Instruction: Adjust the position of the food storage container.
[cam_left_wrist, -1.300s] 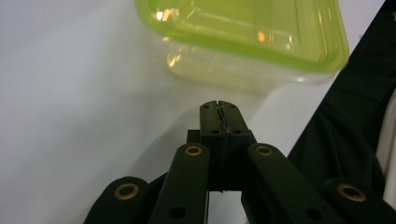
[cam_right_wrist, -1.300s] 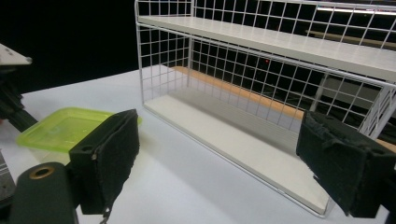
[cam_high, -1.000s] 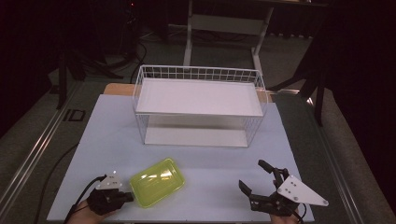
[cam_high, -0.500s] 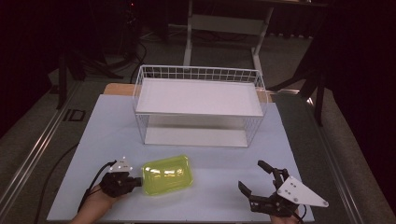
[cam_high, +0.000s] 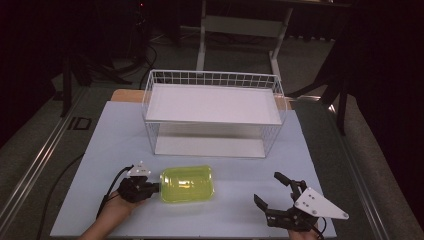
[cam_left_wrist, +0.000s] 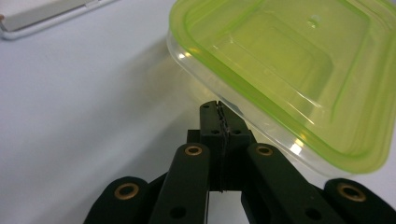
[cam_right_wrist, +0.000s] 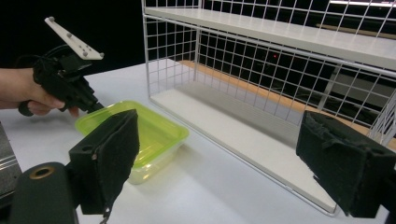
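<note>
A clear plastic container with a lime-green lid (cam_high: 186, 184) lies flat on the white table top, near the front and left of centre. My left gripper (cam_high: 156, 189) is shut, and its closed tips touch the container's left edge. In the left gripper view the joined jaws (cam_left_wrist: 218, 106) sit just under the lid's rim (cam_left_wrist: 289, 70), with nothing pinched between them. My right gripper (cam_high: 267, 187) rests open at the front right, apart from the container. Between its wide pads (cam_right_wrist: 233, 158) I see the container (cam_right_wrist: 140, 126) and the left gripper (cam_right_wrist: 95, 106) held in a hand.
A white wire rack (cam_high: 212, 80) with an upper shelf and a lower shelf stands at the back centre of the table top (cam_high: 115, 130); its open front faces me (cam_right_wrist: 261, 56). A cable trails from the left gripper off the front-left edge. Dark floor and a stand lie beyond.
The left gripper has slid forward and to the right, pushing the container right and turning it square to the table. The right gripper has stayed put and open.
</note>
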